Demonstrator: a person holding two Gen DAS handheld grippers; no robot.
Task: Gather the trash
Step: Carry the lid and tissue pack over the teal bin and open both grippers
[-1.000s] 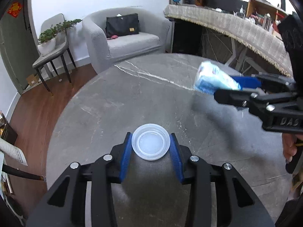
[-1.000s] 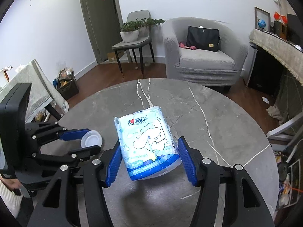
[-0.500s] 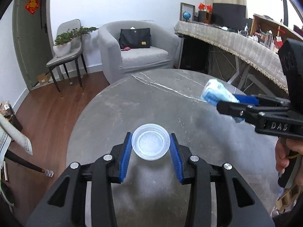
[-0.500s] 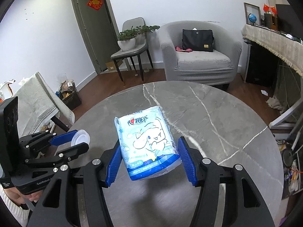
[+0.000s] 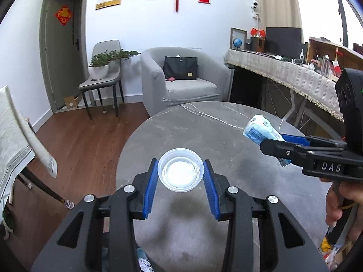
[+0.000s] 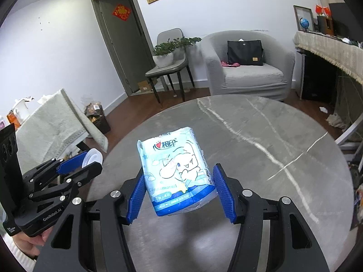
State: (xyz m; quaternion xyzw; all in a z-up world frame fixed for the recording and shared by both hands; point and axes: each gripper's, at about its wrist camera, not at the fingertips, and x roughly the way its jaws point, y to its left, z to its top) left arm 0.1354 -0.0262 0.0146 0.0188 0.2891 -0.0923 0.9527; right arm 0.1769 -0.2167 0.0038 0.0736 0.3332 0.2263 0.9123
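My left gripper (image 5: 180, 176) is shut on a clear round plastic lid (image 5: 180, 172) and holds it above the left edge of the round grey marble table (image 5: 204, 127). My right gripper (image 6: 179, 188) is shut on a blue and white tissue pack (image 6: 175, 170) with a cartoon print, held above the table (image 6: 272, 140). The right gripper with the pack (image 5: 261, 132) shows at the right of the left wrist view. The left gripper (image 6: 79, 165) with the lid (image 6: 91, 156) shows at the left of the right wrist view.
A grey armchair (image 5: 181, 79) with a black bag stands beyond the table, with a chair bearing a potted plant (image 5: 102, 70) to its left. A cloth-covered bench (image 5: 283, 72) runs along the right. A draped table (image 6: 50, 122) and a full bin (image 6: 96, 115) stand at the left.
Both grippers have risen and drawn back from the table with their loads. The lid has moved from over the table's middle to above its left edge.
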